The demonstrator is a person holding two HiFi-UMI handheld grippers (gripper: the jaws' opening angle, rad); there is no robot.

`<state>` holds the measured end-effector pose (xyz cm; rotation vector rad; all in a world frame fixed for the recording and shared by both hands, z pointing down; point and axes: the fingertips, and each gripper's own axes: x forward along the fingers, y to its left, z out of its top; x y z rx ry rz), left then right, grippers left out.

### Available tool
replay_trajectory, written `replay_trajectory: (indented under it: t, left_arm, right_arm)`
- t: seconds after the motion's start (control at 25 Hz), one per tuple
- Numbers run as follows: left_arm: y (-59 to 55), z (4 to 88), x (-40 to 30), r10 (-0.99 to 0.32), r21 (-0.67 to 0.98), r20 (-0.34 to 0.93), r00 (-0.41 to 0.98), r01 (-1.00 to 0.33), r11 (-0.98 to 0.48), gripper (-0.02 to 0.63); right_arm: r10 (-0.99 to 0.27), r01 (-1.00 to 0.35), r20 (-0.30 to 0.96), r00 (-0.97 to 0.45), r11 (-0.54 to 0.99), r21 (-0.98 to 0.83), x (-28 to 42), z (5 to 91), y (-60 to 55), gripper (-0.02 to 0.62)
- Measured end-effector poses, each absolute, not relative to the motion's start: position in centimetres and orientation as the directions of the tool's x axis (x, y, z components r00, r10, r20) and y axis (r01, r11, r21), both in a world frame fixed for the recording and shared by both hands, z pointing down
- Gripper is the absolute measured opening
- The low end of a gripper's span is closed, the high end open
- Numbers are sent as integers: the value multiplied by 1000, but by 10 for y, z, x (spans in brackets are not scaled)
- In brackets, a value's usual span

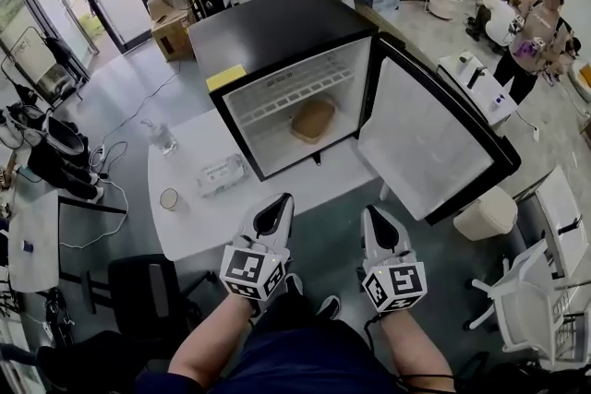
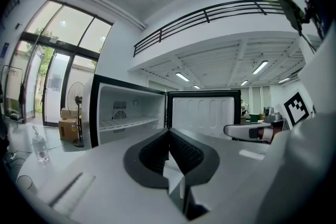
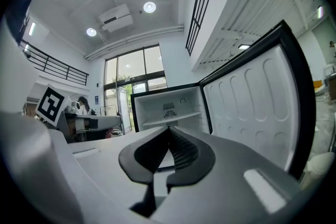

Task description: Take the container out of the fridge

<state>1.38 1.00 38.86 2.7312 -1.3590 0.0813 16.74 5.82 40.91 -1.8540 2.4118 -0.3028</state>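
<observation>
The left gripper [image 1: 277, 206] and right gripper [image 1: 373, 217] both have their fingers pressed together, empty; reaching in like that could shove the container [image 1: 313, 119] deeper into the fridge [image 1: 277, 28].

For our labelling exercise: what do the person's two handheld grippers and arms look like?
The light grey left gripper and light grey right gripper are tapered shells with black ribbed fingers. Each carries a cube with black-and-white square markers at its rear. The forearms are unsleeved; dark blue clothing shows below.

Container [image 1: 313, 119] lies inside fridge [image 1: 268, 28], door [image 1: 429, 143] at right.
</observation>
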Motion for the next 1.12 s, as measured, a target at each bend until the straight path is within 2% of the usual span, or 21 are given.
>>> replay_trajectory:
  t: [0.68, 1.12]
  left_arm:
    - [-75, 423, 56, -751, 144, 119, 649, -760, -634, 2]
    - [-137, 458, 65, -711, 253, 173, 681, -729, -636, 2]
  right_arm:
    - [-968, -966, 133, -215, 191, -174, 200, 427, -16, 6]
    - [-963, -975, 174, -207, 188, -123, 186, 426, -86, 6]
